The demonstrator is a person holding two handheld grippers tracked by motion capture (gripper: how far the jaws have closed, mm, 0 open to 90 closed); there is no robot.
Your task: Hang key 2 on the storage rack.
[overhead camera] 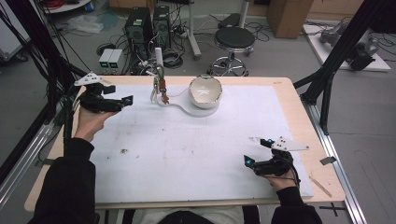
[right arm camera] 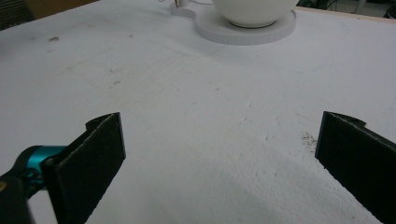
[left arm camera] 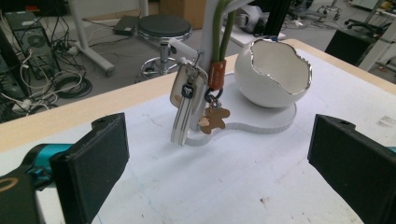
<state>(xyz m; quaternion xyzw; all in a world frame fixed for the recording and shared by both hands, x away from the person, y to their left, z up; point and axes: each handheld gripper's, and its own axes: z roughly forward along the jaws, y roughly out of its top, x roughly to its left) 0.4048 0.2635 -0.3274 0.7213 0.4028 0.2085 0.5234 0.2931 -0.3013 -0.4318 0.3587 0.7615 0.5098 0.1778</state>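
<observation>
Left gripper [overhead camera: 122, 101] raised at table's [overhead camera: 289, 93] far-left edge, jaws wide apart, aimed at keys [left arm camera: 187, 105] hanging on stand [overhead camera: 159, 65] beside bowl [overhead camera: 205, 91]. Right gripper [overhead camera: 257, 151] low near front-right, jaws apart, bare mat [overhead camera: 187, 149] between.

In the right gripper view, the bowl [right arm camera: 254, 11] is cut off by the top edge, so its rim is not seen. In the left gripper view, the stand's [left arm camera: 212, 28] top is cropped. The keys [overhead camera: 161, 88] are too small in the high view to be told apart.
</observation>
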